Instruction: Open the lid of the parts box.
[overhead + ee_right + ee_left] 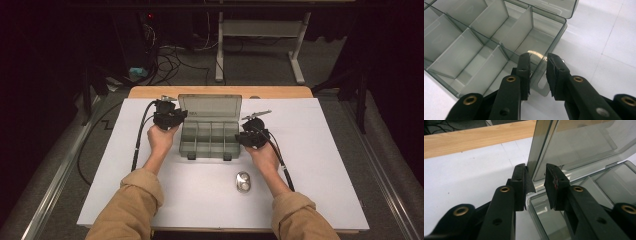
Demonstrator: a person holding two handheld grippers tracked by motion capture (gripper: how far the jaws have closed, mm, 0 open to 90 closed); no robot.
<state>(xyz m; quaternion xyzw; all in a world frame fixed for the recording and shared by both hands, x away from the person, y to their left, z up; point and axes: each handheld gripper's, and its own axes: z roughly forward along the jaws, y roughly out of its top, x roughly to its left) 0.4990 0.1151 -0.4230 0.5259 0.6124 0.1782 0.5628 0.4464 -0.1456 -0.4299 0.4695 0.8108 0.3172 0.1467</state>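
At centre of the high view, on the white surface (310, 165), sits a smoky translucent plastic box (210, 140) with its lid (210, 106) standing open toward the upper frame. Box is rectangular, thin-walled and glossy, split by upright dividers into several compartments, all bare inside. Two dark latches (191, 156) sit on its near edge.

Left gripper (169, 117) is at the box's left rear corner. In the left gripper view its jaws straddle the lid's side edge (532, 162): the left pad (524, 185) lies against the lid's outer face, the right pad (552, 182) stands just off the inner face with a narrow gap, so no full pinch is seen.

Right gripper (251, 136) is at the box's right side. In the right gripper view its jaws straddle the box's corner wall (541, 75): one pad (525, 72) inside, one (555, 75) outside, slightly parted; whether they press the wall I cannot tell.

Small shiny metal oval (243, 181) lies on the surface, lower centre, near the right forearm and well apart from the box. Wooden edge (220, 91) shows beyond the white sheet. Tan sleeves (131, 210) enter from the bottom. Nothing blocks the box.
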